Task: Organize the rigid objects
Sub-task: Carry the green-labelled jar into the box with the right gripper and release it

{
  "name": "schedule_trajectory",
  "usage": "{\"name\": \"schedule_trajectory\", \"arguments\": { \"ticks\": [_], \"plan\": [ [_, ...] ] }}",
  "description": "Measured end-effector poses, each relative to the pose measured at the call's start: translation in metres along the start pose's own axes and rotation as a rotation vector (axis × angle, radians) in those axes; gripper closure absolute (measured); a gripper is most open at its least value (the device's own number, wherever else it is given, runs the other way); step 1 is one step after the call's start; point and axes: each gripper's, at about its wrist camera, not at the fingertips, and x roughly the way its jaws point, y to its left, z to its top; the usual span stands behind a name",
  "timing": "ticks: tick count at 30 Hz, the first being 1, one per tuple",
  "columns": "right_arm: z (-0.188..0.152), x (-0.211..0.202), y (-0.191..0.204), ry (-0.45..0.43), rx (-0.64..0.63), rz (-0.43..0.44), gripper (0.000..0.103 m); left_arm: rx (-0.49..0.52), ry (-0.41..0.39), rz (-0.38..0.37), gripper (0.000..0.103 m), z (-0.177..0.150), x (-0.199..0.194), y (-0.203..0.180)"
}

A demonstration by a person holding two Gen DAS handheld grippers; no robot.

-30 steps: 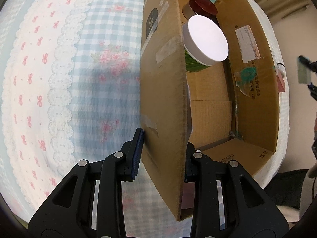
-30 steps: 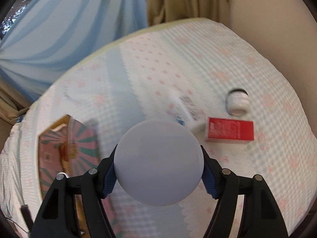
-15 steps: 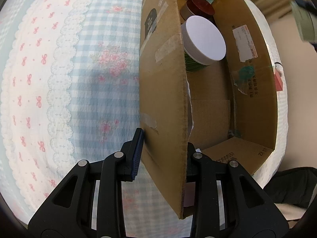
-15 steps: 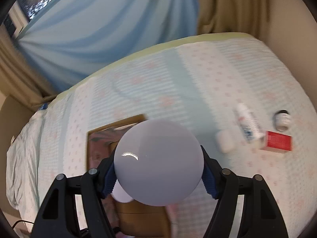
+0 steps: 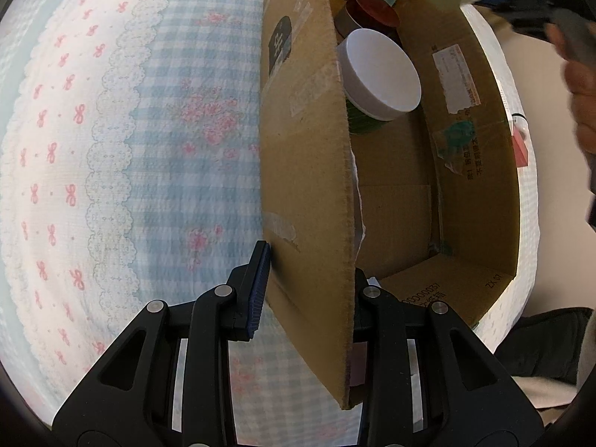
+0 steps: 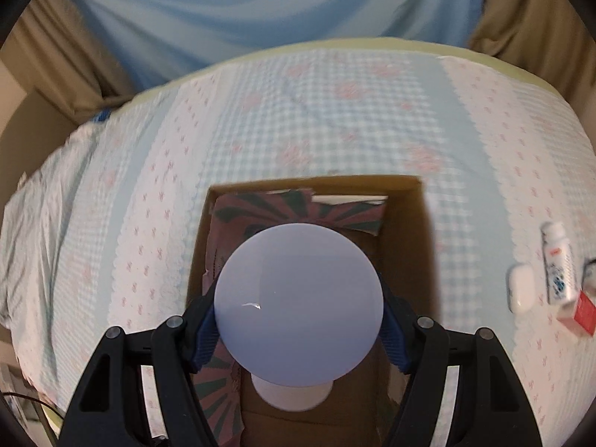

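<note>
Lid (image 6: 298,303), round, smooth and pale lavender-white with one small glint, fills the gap between the blue pads of the right gripper (image 6: 298,309); the jaws stand partly apart and press on its two opposite edges, so the jar it caps is gripped from the sides. Little of the jar's body shows. This gripper points steeply down over the open cardboard box (image 6: 424,231), whose inside holds a pink and green striped carton (image 6: 298,208) against the far wall and another white-lidded jar (image 6: 290,396) directly below the held one.

The left gripper (image 5: 309,290) is closed down on the near side wall of the box (image 5: 305,171), one blue pad on the outer face and the other finger inside, also tilted steeply downward. From here the white-lidded jar (image 5: 380,74) with a green body sits upright in the box, a dark-red-lidded jar (image 5: 372,11) just behind it.

Outside, on the checked floral bedspread (image 6: 260,119), lie a small white case (image 6: 521,292), a white tube (image 6: 558,268) and a red box (image 6: 579,314), close together to the right.
</note>
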Motion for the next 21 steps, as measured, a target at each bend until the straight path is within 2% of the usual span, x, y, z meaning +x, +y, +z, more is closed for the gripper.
{"name": "schedule_trajectory", "arguments": {
  "ticks": [8, 10, 11, 13, 21],
  "plan": [
    [0.001, 0.022, 0.002, 0.043, -0.006, 0.025, 0.033, 0.000, 0.008, -0.011, 0.076, 0.003, 0.001, 0.004],
    [0.002, 0.020, 0.001, 0.042, -0.001, 0.051, 0.005, -0.001, 0.009, -0.013, 0.076, 0.004, 0.001, 0.005],
    [0.001, 0.016, 0.001, 0.016, -0.005, 0.055, 0.000, 0.000, 0.010, -0.013, 0.076, 0.005, 0.001, 0.005],
    [0.001, 0.010, 0.002, -0.017, -0.023, 0.071, 0.000, 0.001, 0.008, -0.011, 0.075, 0.007, 0.001, 0.005],
    [-0.009, -0.001, 0.003, -0.026, -0.051, 0.079, 0.000, 0.010, 0.006, -0.002, 0.076, 0.006, 0.003, 0.002]
  ]
}}
